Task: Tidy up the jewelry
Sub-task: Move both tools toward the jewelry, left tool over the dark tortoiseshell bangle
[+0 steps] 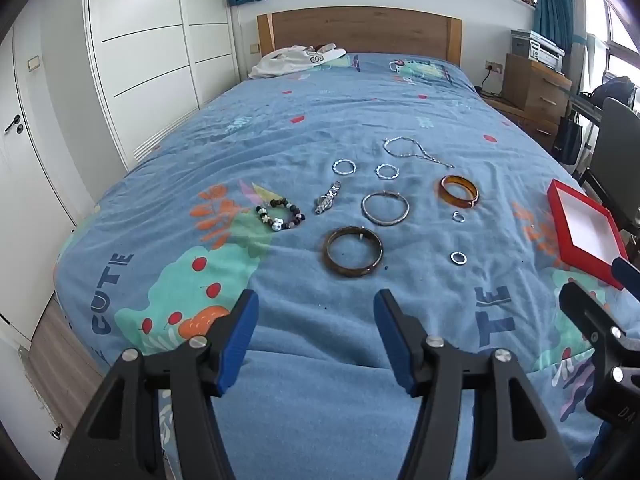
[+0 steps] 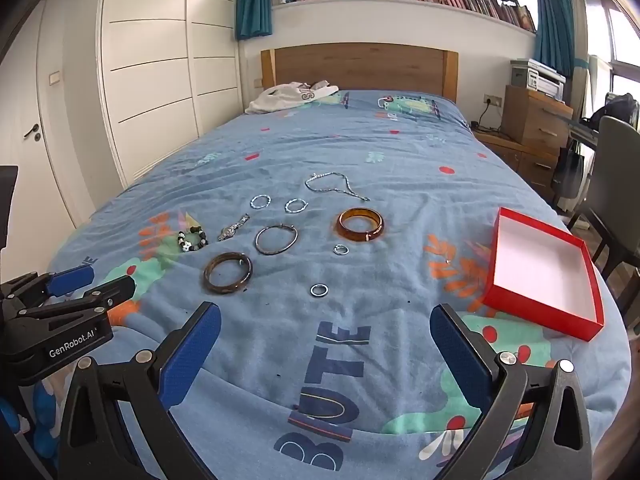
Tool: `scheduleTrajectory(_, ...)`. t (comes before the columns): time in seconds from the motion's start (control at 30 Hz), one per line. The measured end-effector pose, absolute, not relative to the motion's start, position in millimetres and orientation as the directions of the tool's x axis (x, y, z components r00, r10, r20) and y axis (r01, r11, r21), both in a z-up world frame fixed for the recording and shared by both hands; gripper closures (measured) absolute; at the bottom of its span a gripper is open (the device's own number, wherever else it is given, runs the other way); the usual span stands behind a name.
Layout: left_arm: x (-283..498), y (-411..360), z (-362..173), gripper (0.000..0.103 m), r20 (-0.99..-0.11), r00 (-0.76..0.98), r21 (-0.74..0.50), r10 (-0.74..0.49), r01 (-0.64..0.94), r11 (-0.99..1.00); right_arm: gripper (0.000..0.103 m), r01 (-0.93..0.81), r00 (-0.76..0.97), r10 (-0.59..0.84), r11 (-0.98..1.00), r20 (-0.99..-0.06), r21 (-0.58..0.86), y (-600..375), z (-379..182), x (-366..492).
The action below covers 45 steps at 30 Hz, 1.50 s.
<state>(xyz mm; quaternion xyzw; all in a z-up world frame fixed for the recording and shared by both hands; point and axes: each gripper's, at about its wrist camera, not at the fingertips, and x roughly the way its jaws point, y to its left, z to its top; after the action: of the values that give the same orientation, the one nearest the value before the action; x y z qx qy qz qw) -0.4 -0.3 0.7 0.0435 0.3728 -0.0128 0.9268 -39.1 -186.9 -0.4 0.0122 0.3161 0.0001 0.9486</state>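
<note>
Hovering spread and empty, left gripper (image 1: 316, 300) and right gripper (image 2: 325, 316), red box (image 1: 576, 254) partly cut off behind right gripper

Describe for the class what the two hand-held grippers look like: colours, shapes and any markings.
Both the left gripper and the right gripper have black angular plastic arms with triangular cut-outs, silver round bolts at the joints, and flat textured blue pads. White "GenRobot.AI" lettering marks the left gripper's body. No cables or sleeves show.
</note>
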Motion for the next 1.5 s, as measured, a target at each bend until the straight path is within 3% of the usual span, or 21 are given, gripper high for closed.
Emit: scheduleTrajectory(1.5,2,6,-14,0.045,-0.723,0.69,0.061,0.029,0.022,0.998,0.001,0.028,0.789,0.003,0.999,-0.615,0.041,-200,-5,-42)
